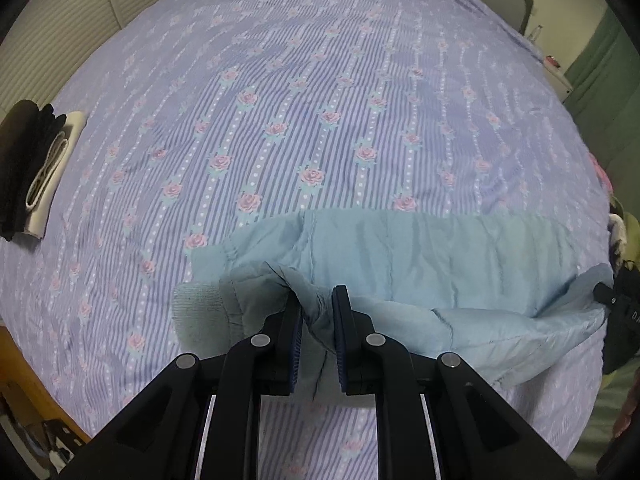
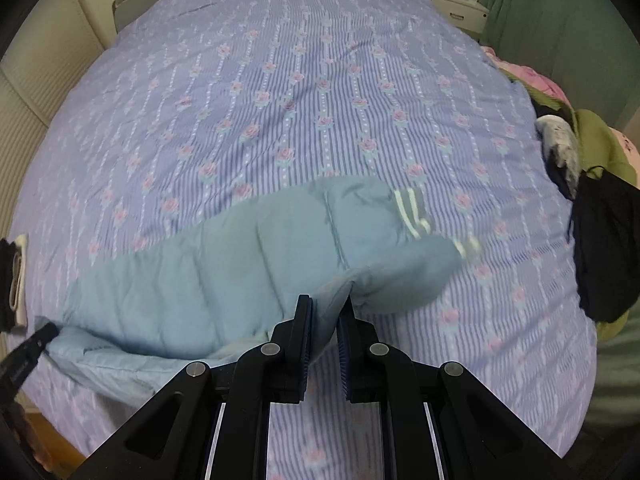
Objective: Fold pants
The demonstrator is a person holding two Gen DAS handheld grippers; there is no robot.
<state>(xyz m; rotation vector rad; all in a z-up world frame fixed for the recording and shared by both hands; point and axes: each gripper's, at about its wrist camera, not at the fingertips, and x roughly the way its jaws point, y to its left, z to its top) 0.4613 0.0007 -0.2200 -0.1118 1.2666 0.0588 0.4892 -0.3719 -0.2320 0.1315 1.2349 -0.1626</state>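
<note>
Light blue quilted pants (image 1: 440,256) lie across the near part of a bed with a purple floral cover (image 1: 320,100). My left gripper (image 1: 318,300) is shut on a bunched fold of the pants near a grey ribbed cuff (image 1: 200,312), lifted a little off the bed. In the right wrist view the pants (image 2: 220,264) stretch left. My right gripper (image 2: 326,308) is shut on their near edge by the end with white stripes (image 2: 408,208). The other gripper (image 2: 28,348) shows at the far left, and the right gripper shows at the right edge of the left wrist view (image 1: 620,312).
A stack of folded dark and white clothes (image 1: 36,164) lies at the bed's left edge. A pile of black, green and pink garments (image 2: 592,184) sits at the right edge. A nightstand (image 2: 456,0) and green curtain (image 2: 560,20) stand beyond the bed.
</note>
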